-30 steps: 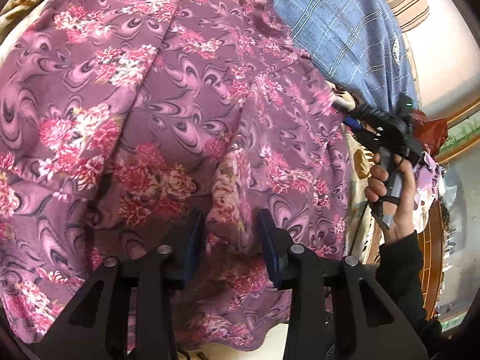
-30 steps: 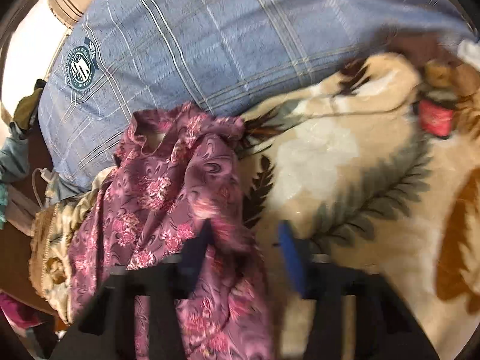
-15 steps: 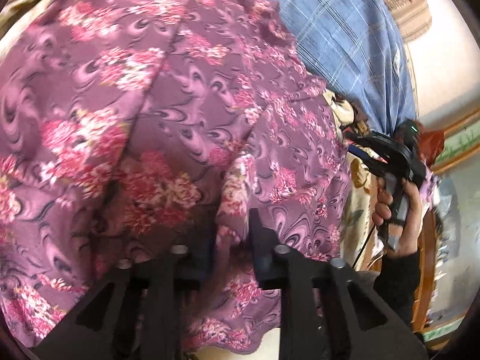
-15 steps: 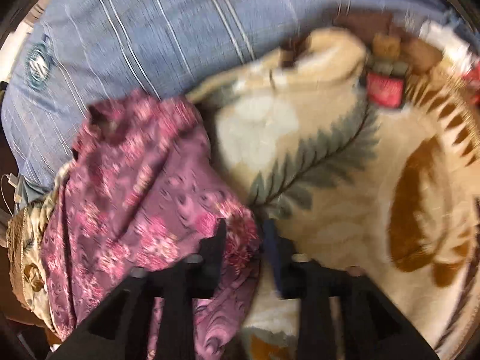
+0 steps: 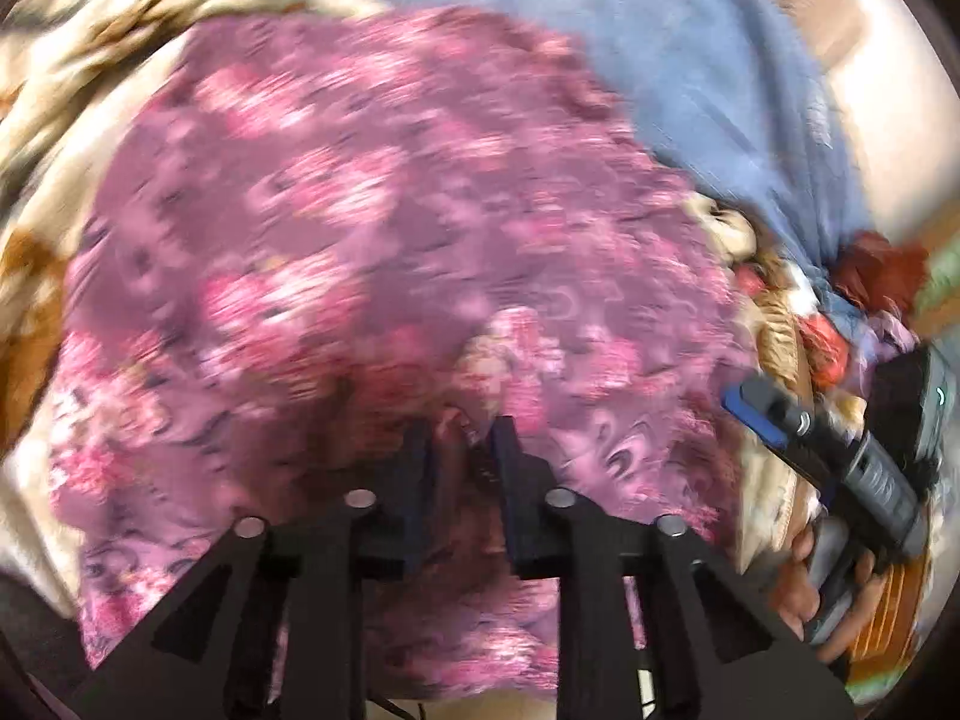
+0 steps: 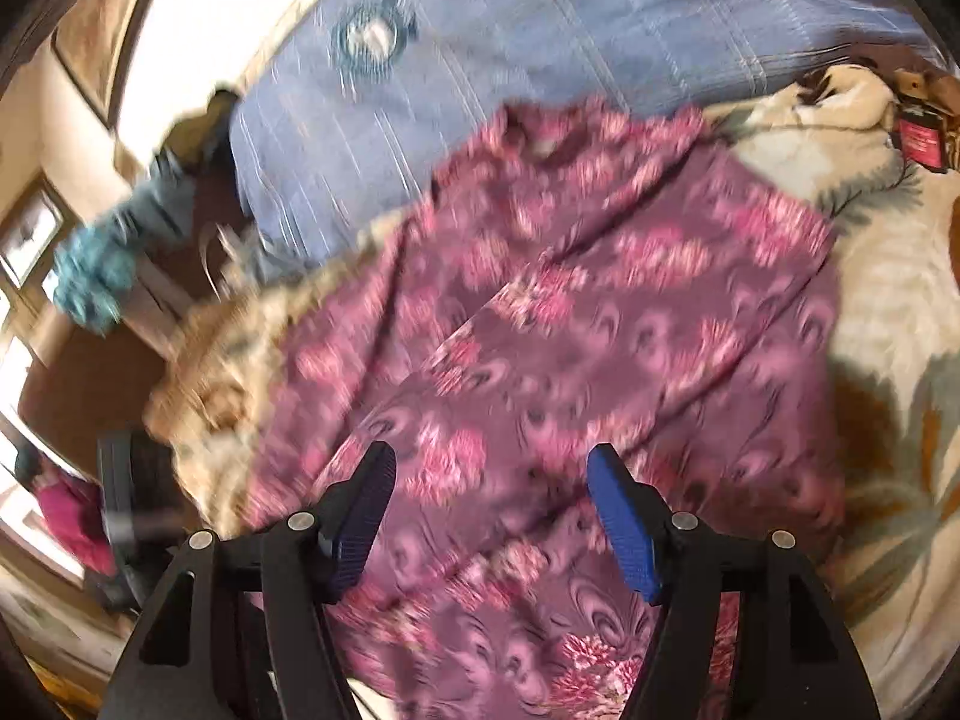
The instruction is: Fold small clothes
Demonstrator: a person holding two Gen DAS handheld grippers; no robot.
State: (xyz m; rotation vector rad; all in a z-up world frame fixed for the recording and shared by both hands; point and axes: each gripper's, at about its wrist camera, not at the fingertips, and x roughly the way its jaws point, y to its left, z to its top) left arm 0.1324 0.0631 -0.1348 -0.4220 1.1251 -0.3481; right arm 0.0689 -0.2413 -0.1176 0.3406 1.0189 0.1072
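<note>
A purple garment with pink flowers [image 5: 372,228] lies spread over a cream patterned blanket. My left gripper [image 5: 459,438] is shut on a fold of the garment near its front edge. My right gripper [image 6: 489,474] is open and empty, hovering just above the garment [image 6: 600,324]. The right gripper also shows at the right edge of the left wrist view [image 5: 840,450], held in a hand. Both views are blurred by motion.
A blue checked sheet [image 6: 540,30] lies beyond the garment. The cream and brown blanket [image 6: 888,276] runs to the right. A red label [image 6: 918,144] lies at the far right. Bunched clothes [image 5: 870,276] and a wooden edge sit beside the bed.
My left gripper closed on a fold of the garment. My right gripper closed on the cloth, then opened and let it go. The garment now lies more spread out.
</note>
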